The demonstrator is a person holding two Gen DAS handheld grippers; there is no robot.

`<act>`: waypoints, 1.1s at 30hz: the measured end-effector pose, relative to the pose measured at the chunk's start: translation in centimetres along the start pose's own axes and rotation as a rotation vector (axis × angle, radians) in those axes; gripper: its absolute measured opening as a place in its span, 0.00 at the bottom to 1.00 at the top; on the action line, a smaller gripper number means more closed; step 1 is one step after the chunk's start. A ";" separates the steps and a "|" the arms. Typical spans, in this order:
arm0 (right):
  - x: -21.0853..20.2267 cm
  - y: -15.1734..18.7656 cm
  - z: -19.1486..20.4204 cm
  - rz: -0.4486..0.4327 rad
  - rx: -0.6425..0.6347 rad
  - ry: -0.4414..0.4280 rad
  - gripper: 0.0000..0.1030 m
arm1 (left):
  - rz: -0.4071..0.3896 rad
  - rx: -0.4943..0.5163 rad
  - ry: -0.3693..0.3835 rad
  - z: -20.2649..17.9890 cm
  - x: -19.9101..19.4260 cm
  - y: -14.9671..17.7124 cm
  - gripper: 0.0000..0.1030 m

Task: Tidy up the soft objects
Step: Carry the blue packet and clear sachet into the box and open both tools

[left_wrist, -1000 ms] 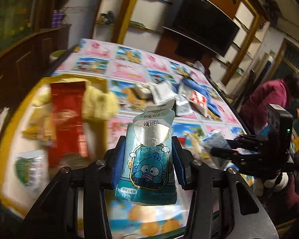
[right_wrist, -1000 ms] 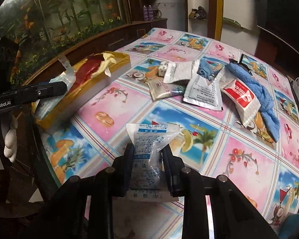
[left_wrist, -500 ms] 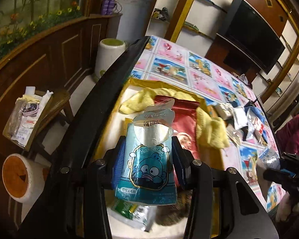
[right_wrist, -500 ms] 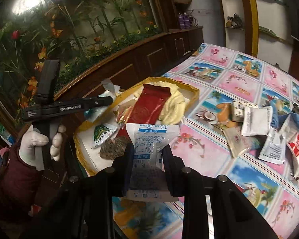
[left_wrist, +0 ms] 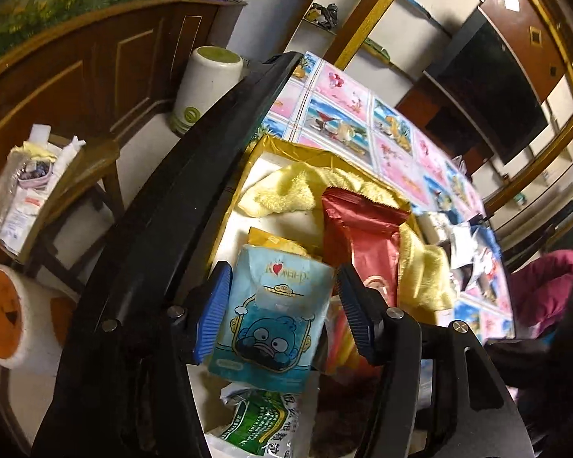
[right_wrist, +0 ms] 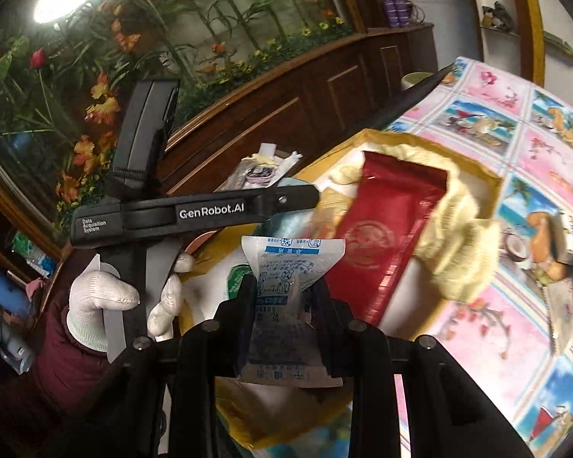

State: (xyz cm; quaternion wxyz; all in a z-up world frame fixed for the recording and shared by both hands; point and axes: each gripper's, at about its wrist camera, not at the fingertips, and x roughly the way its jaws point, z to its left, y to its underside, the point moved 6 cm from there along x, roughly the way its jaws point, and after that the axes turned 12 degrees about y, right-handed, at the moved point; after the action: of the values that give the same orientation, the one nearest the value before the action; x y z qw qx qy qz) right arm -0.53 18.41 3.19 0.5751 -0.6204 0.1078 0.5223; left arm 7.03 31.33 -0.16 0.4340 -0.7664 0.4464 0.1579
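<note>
1. Left gripper (left_wrist: 279, 320) opening; blue cartoon tissue pack (left_wrist: 271, 320) between its pads, over the gold box (left_wrist: 286, 149).
2. Right gripper (right_wrist: 282, 316) pinching a white printed pouch (right_wrist: 286, 278) above the same box.
3. Box sits on the bench (left_wrist: 347, 114), holding a yellow towel (left_wrist: 282, 191) and red pouch (left_wrist: 363, 236).

Blue cartoon tissue pack (left_wrist: 271, 316) upright over yellow box (left_wrist: 286, 152)

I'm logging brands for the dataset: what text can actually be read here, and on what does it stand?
"GenRobot.AI": side of the left gripper.
"Data Acquisition System": same gripper, near its handle.
Blue cartoon tissue pack: lettering blurred.
Clear printed pouch and green packet: characters too small to read.
</note>
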 end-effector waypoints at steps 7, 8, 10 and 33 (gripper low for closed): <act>1.3 0.6 2.6 0.023 -0.052 -0.055 0.28 | -0.103 0.017 -0.041 -0.7 -3.7 -0.2 0.56; 1.5 0.7 3.0 0.026 -0.066 -0.051 0.28 | -0.120 0.026 -0.048 -0.9 -4.4 -0.1 0.56; 2.1 1.0 3.5 0.033 -0.088 -0.036 0.30 | -0.153 0.036 -0.057 -1.2 -5.6 0.1 0.56; -5.7 6.1 -3.5 -0.103 0.071 0.094 0.52 | -0.263 0.345 -0.428 -12.4 -7.5 7.6 0.57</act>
State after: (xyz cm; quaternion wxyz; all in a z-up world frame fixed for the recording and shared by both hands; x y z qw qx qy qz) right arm -5.60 10.95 3.18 0.6172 -0.6282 0.1210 0.4581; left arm -5.15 23.72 7.75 0.6588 -0.6819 0.2620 0.1801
